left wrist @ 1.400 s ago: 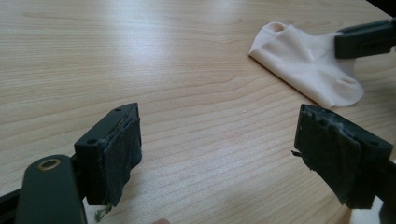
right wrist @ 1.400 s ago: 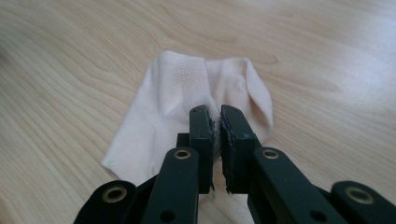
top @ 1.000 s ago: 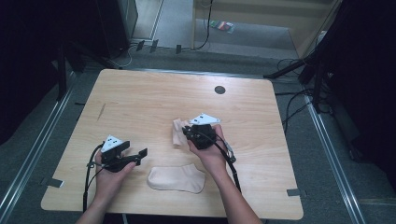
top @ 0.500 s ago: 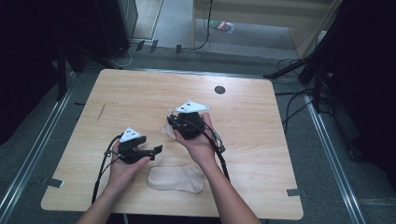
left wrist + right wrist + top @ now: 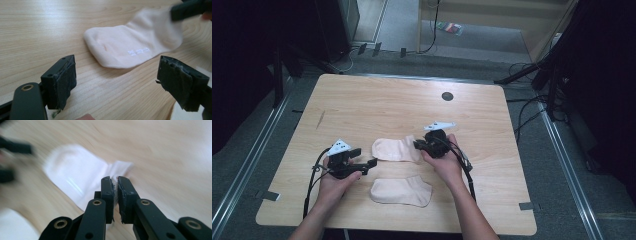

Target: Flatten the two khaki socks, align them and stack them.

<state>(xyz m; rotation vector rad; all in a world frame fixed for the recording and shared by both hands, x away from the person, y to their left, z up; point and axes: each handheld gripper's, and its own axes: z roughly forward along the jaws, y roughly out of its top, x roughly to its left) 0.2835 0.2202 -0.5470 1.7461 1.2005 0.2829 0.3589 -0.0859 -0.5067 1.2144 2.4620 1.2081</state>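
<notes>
Before me a wooden table [image 5: 362,100], a dark round spot [image 5: 447,96] near twelve o'clock; floor cables [image 5: 523,112] lie at two o'clock.

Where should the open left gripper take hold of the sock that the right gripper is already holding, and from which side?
At the toe end of the upper sock. The right gripper is shut on its cuff end, so the rounded toe is free and lies flat, pointing toward the left gripper. I would come in low from the person's left, one jaw sliding under the toe edge, probably easiest once the cuff is lifted slightly.
</notes>
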